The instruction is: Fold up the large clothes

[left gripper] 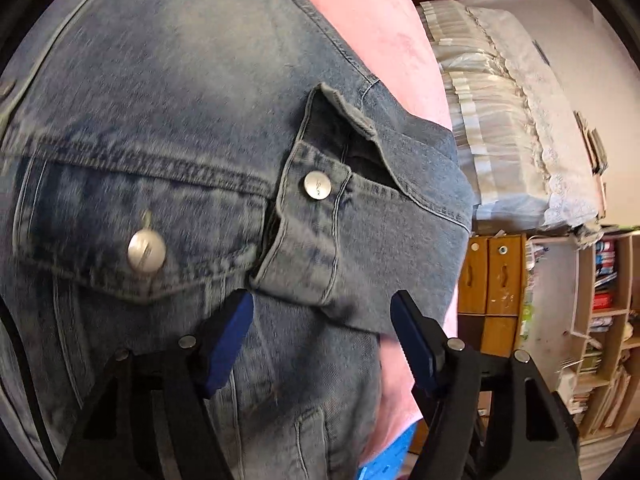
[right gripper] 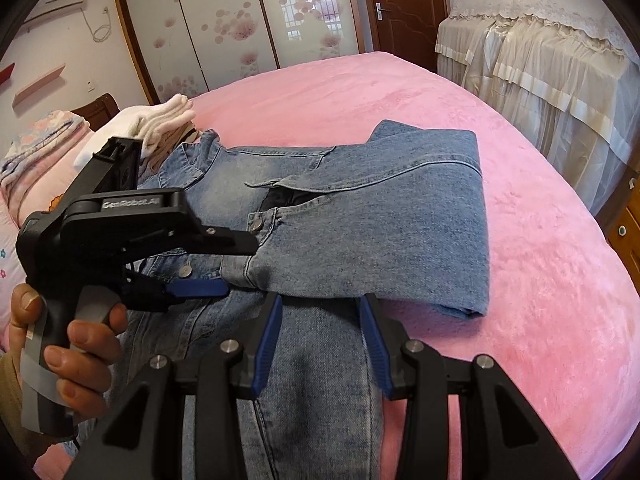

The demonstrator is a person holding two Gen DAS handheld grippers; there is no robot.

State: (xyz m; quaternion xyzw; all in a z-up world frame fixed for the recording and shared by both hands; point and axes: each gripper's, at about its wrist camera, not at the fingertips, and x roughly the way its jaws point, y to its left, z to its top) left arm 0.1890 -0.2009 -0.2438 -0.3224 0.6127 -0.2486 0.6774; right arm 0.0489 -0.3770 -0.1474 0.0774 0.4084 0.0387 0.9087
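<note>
A blue denim jacket (right gripper: 360, 216) lies partly folded on the pink bed (right gripper: 540, 280). One sleeve is folded across the front, its buttoned cuff (left gripper: 316, 240) over the chest pocket (left gripper: 144, 252). My left gripper (left gripper: 320, 320) is open just below the cuff, its jaws wide apart around the cuff edge without closing. It also shows in the right wrist view (right gripper: 236, 268), held by a hand, jaws astride the cuff (right gripper: 260, 248). My right gripper (right gripper: 320, 328) is open and empty over the jacket's lower part, near the front bed edge.
Folded white and beige clothes (right gripper: 160, 128) lie at the bed's far left near a floral quilt (right gripper: 36, 148). A lace-covered piece of furniture (right gripper: 540, 60) stands at the right. Wooden drawers (left gripper: 492, 280) and bookshelves (left gripper: 600, 320) stand beyond the bed.
</note>
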